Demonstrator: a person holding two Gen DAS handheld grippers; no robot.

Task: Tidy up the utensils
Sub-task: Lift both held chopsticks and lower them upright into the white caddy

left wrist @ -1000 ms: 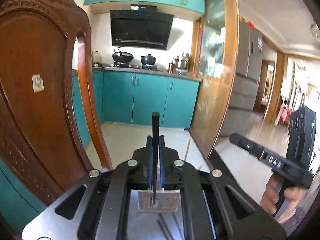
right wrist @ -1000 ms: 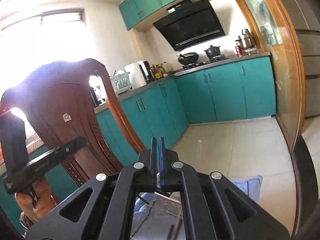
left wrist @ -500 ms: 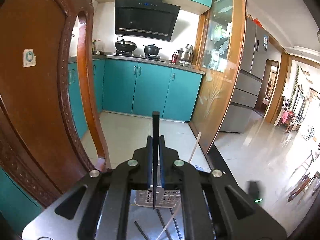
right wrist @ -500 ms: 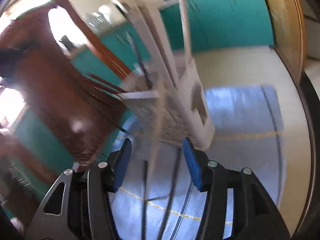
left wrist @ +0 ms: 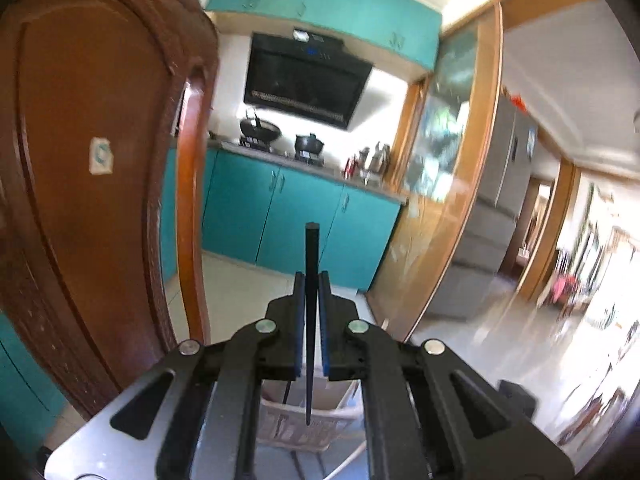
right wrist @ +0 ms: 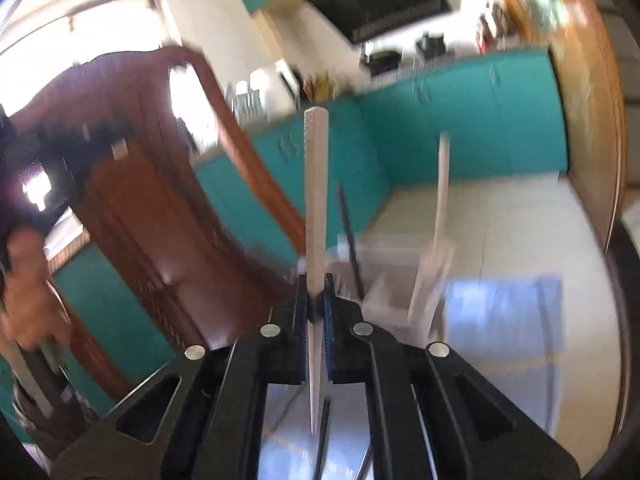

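Left gripper [left wrist: 311,322]: jaws clamped tight on a black chopstick [left wrist: 310,280]; the stick stands upright between the pads, blunt end above the fingertips, thin tip below them.
Right gripper [right wrist: 316,312]: jaws pinched on a white chopstick [right wrist: 315,208]; it too stands nearly upright, wide end well above the jaws, point hanging beneath them.
White basket [left wrist: 304,426]: just under and ahead of the left fingertips; the black tip hangs over its open top (whether it has passed below the rim I cannot tell).
Same basket from the right: white basket [right wrist: 394,280] lies ahead and to the right of the jaws, blurred; a dark stick [right wrist: 351,236] and a pale utensil handle [right wrist: 440,196] already stand in it.
Deciding relation: both sticks run vertical, in line with the basket's opening; the left one sits almost directly above it, the right one off to the side.
Nearer hand: the left, by my reading; it likely only needs to lower and let go.
Loose sticks: dark ones [right wrist: 322,436] lie on the blue-white table cloth [right wrist: 504,320] below the right jaws, not yet sorted.
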